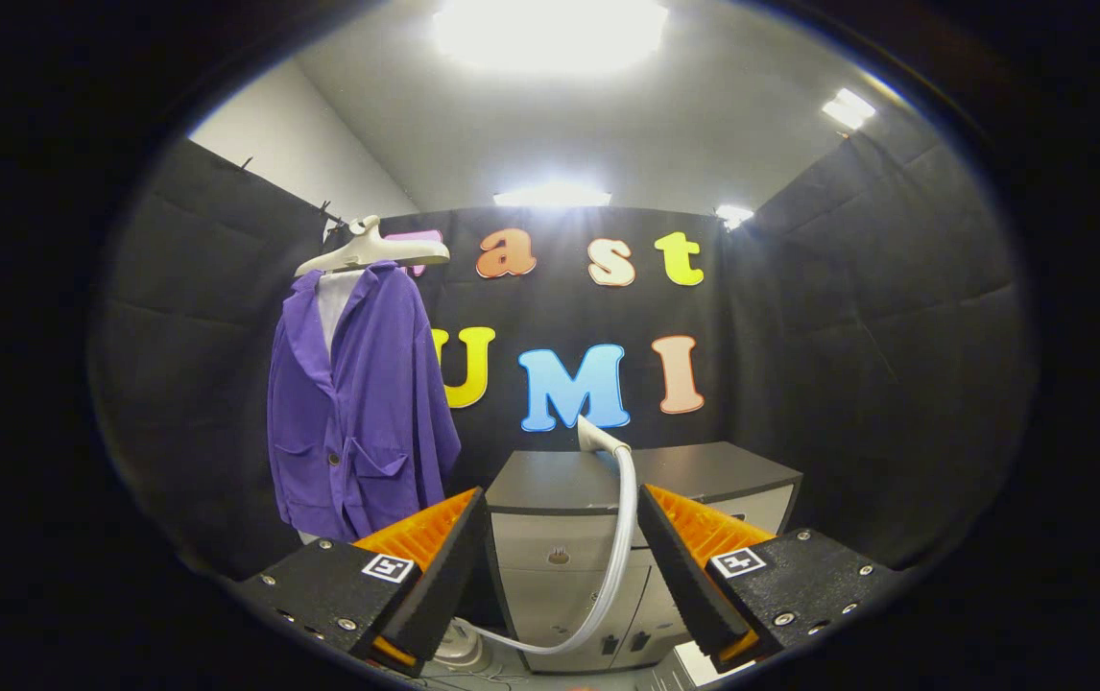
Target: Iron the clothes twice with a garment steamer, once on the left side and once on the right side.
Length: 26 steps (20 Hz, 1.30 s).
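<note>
Tool (561, 557) fingers stand wide apart, holding nothing. Ahead between them, a white steamer hose (619, 537) rises past the bench (694, 465). Far off left hangs a purple jacket (358, 403).

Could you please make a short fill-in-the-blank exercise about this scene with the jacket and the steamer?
1. The purple jacket hangs on a white ____.
2. The steamer head rests on top of the ____, beyond the fingers.
3. The gripper is ____, holding nothing.
4. The white hose runs down between the two ____.

Missing words: hanger; cabinet; open; fingers
</note>
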### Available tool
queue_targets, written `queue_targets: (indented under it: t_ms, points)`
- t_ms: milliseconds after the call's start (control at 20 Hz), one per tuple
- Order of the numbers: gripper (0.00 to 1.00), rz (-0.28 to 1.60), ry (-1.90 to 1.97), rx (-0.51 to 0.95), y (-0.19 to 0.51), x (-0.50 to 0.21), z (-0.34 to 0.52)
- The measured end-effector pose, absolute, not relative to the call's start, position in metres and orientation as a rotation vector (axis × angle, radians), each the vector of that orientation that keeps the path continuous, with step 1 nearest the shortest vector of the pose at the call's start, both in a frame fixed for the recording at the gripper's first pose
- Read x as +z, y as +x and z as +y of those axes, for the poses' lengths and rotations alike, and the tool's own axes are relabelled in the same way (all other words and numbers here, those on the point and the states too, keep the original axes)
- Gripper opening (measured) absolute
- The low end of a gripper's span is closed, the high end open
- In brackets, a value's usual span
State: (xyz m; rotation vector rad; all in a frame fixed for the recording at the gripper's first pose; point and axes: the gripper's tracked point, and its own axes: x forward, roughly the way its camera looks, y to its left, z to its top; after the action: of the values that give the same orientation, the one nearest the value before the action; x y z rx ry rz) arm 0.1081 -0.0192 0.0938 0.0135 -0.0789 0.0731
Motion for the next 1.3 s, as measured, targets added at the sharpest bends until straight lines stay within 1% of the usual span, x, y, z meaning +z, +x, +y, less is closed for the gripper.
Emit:
queue_targets:
  t_ms: [550,950,1300]
  points:
    - [0.96,-0.118,0.008,0.108,0.212,0.157,-0.046]
    - [0.96,-0.045,0.067,0.125,0.296,0.174,-0.082]
    - [0.95,0.065,0.244,0.222,0.381,0.17,-0.088]
